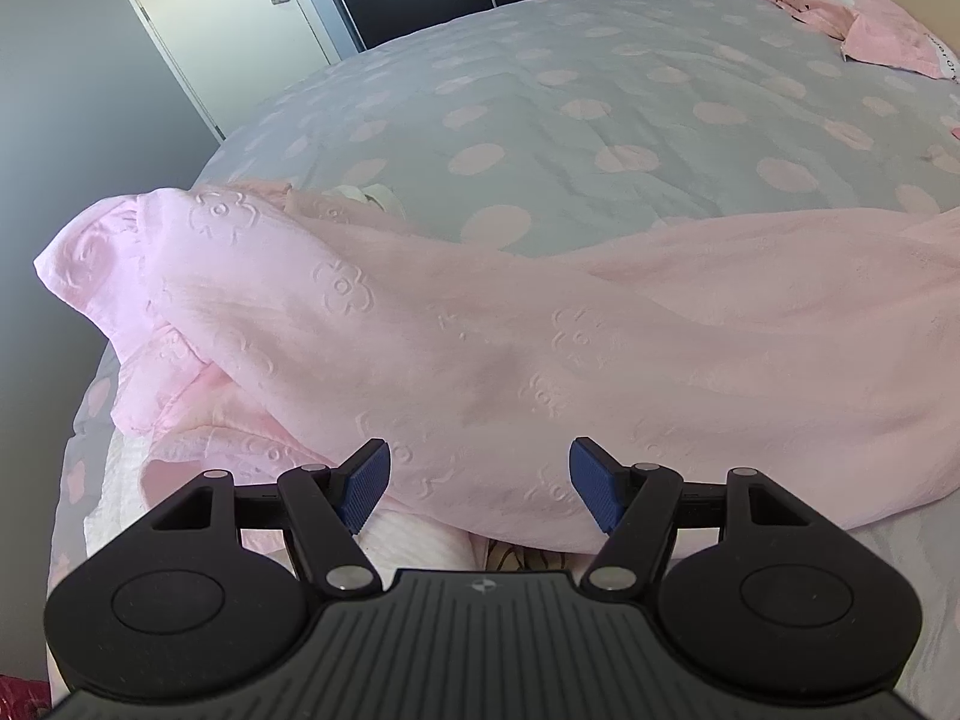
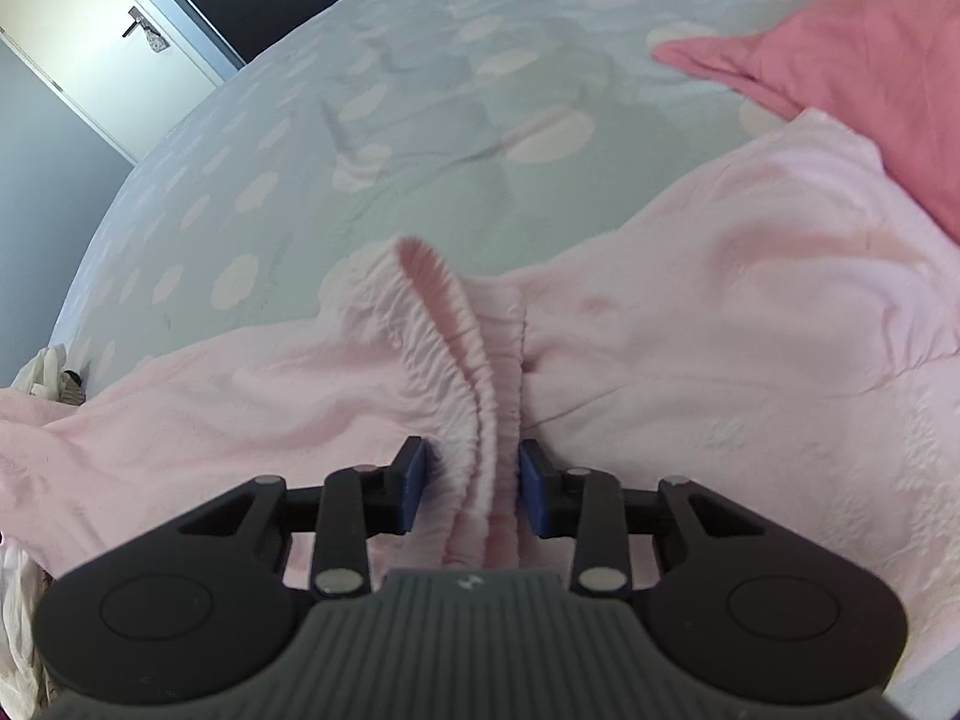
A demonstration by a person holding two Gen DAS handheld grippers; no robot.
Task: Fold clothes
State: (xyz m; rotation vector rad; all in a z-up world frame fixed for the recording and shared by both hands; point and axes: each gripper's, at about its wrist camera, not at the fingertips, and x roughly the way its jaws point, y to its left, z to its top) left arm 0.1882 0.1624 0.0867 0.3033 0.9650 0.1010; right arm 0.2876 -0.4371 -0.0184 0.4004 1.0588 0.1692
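Right wrist view first: the right gripper (image 2: 474, 489) is down on the pale pink garment (image 2: 690, 324), its blue pads (image 2: 415, 483) standing either side of the gathered elastic waistband (image 2: 456, 354); the bunched band runs up between them, but the jaws sit part-way apart and the pads look to be flanking the folds rather than pinching them — no firm grip that I can call. A sensible spot, I'd judge; the thick waistband is the firmest edge of the garment, the natural handle for pulling it flat. The garment itself lies stretched across the grey dotted bedspread (image 2: 420, 120), with a darker pink cloth (image 2: 870, 78) touching its far right side.

Over to the left wrist view; the left gripper (image 1: 480, 489) hangs wide apart above the other end of the garment (image 1: 540, 330), nothing between the pads — poised, I'd say, to take hold once the waistband end is secured. This view gives what the other cannot: the embossed flower pattern, the rumpled leg end (image 1: 120, 252) draped near the bed's edge, and a pink pillow (image 1: 870, 30) at the far corner. The right view alone shows the waistband; neither camera shows the other gripper.
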